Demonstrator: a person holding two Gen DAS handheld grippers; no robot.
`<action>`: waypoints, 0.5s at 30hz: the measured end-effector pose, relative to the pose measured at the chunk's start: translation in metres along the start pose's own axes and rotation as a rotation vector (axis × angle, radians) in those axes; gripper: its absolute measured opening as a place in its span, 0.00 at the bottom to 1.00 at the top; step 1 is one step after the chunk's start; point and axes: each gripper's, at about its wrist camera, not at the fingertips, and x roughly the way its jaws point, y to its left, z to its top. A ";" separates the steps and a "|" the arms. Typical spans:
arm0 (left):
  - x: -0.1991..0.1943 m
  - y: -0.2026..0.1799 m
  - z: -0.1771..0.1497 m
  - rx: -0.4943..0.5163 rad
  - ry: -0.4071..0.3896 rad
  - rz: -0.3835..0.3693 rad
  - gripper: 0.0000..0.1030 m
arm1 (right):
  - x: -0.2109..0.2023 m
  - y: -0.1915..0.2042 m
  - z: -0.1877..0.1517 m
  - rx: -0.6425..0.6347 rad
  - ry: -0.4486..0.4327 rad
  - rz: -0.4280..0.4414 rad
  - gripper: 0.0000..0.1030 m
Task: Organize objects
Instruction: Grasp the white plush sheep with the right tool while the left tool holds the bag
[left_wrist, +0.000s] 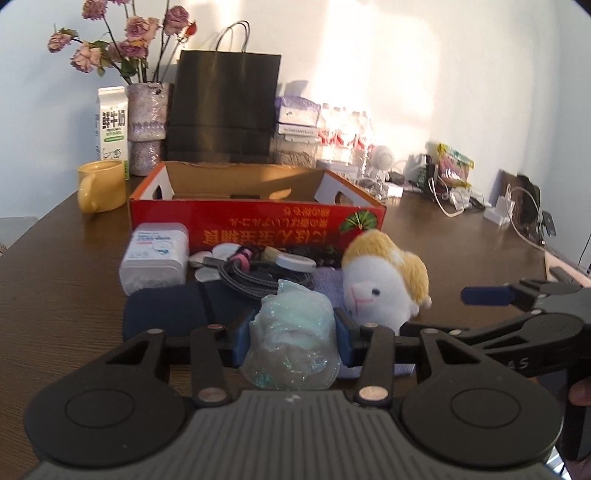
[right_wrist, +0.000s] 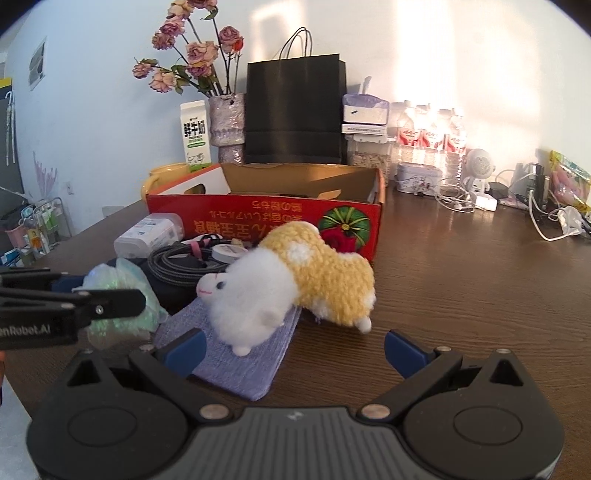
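Note:
My left gripper (left_wrist: 293, 334) is shut on a crumpled, shimmery pale-green plastic bag (left_wrist: 293, 332), its blue pads pressing both sides. The same bag (right_wrist: 122, 291) shows at the left of the right wrist view, behind the left gripper's black finger. A white and yellow plush sheep (right_wrist: 291, 284) lies partly on a purple cloth (right_wrist: 236, 362), just beyond my right gripper (right_wrist: 295, 350), which stands open and holds nothing. Behind the pile sits an open red cardboard box (left_wrist: 258, 225). A dark blue pouch (left_wrist: 166, 310), a coiled grey cable (left_wrist: 251, 275) and a white plastic container (left_wrist: 155, 258) lie in front of the box.
A yellow mug (left_wrist: 101, 186), a milk carton (left_wrist: 110, 123), a vase of dried roses (left_wrist: 149, 125) and a black paper bag (left_wrist: 223, 107) stand behind the box. Bottles, a small fan, chargers and cables (right_wrist: 480, 184) crowd the back right. Bare brown tabletop (right_wrist: 461, 277) lies to the right.

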 end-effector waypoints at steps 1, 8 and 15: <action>-0.002 0.002 0.001 -0.007 -0.005 -0.004 0.44 | 0.002 0.002 0.001 0.003 0.005 0.004 1.00; 0.004 0.013 -0.002 -0.031 0.020 -0.016 0.43 | 0.010 0.021 0.005 0.009 0.015 0.061 1.00; -0.002 0.024 -0.005 -0.053 0.015 -0.045 0.43 | 0.029 0.032 -0.002 -0.016 0.077 -0.006 1.00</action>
